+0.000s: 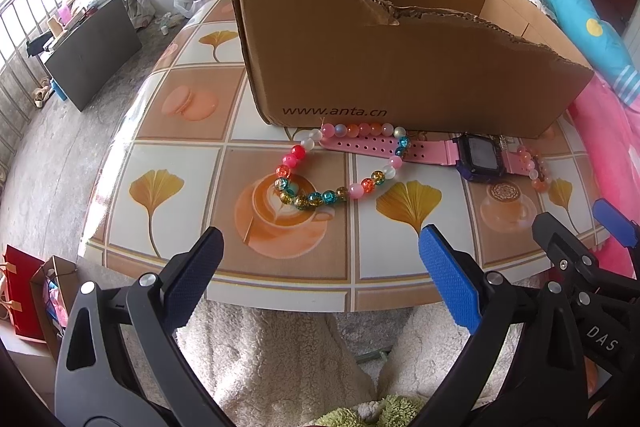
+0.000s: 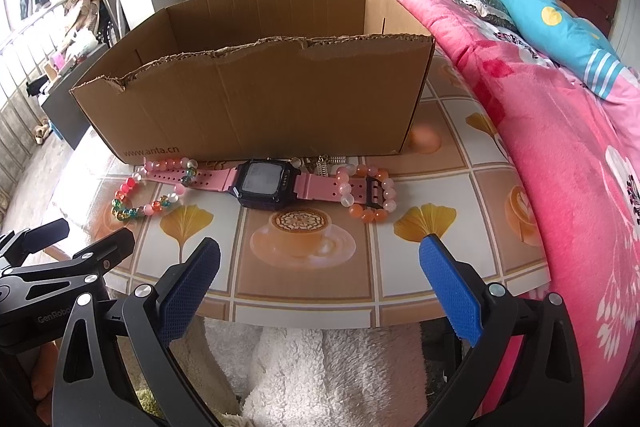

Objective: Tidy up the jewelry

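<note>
Both tongs hang at the near edge of the counter [image 2: 452, 195], side by side, holding nothing. Left tongs [image 1: 320, 259] have the fingers spread wide apart; right tongs [image 2: 320, 267] likewise spread wide. A cardboard box [image 2: 256, 99], open at the top with a torn front rim, sits on the counter behind the jewelry. A pink watch [image 2: 266, 183] with a dark face lies flat just in front of the box, strap stretched out left to right. A multicolored bead bracelet [image 1: 340, 167] lies at the left end, looped over the watch strap end. An orange and pale bead bracelet [image 2: 367, 193] lies at the right end, ringed around the buckle. A small metal piece [image 2: 332, 163] sits against the box base behind the watch, too small to tell what. A pink blanket [image 2: 560, 147] on the bed borders the counter on the right.
</note>
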`<state>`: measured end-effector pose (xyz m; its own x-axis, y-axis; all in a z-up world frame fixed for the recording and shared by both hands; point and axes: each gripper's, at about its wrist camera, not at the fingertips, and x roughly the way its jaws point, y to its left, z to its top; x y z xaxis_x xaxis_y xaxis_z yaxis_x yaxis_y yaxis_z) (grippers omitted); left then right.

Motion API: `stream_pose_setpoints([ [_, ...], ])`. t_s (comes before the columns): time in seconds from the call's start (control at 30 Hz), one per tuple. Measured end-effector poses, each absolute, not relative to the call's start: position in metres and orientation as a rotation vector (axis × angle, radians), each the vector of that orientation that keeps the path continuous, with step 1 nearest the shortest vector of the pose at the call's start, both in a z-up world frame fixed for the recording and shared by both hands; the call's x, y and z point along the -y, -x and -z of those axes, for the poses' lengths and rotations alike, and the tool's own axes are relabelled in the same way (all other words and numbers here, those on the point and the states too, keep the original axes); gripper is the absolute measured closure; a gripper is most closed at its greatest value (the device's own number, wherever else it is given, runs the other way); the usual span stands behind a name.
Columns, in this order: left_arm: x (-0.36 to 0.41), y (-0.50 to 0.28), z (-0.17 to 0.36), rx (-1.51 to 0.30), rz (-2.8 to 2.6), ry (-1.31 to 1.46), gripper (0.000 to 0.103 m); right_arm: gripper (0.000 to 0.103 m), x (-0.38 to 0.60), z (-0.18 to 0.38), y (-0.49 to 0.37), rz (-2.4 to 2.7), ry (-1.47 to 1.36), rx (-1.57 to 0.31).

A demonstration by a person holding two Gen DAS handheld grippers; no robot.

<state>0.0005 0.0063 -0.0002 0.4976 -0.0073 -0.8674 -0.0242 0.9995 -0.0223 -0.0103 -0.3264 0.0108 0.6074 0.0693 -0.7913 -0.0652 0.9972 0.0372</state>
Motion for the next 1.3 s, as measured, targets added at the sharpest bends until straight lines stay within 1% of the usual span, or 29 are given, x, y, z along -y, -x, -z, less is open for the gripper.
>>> stream_pose_setpoints([
  [0.73,-0.007,-0.004,0.008,-1.054,0.003,0.022,0.009,0.006,0.333,-0.009,0.006,-0.068,-0.021,-0.912],
  [0.93,-0.018,0.001,0.011,-1.029,0.059,0.03,0.009,0.006,0.332,-0.013,-0.001,-0.131,-0.048,-0.888],
  [1.1,-0.04,0.007,0.002,-0.949,0.097,0.06,0.009,0.006,0.317,-0.025,-0.005,-0.28,-0.072,-0.815],
  [1.3,-0.068,0.005,-0.008,-0.867,0.163,0.177,0.009,0.019,0.287,-0.029,-0.015,-0.436,-0.074,-0.788],
])
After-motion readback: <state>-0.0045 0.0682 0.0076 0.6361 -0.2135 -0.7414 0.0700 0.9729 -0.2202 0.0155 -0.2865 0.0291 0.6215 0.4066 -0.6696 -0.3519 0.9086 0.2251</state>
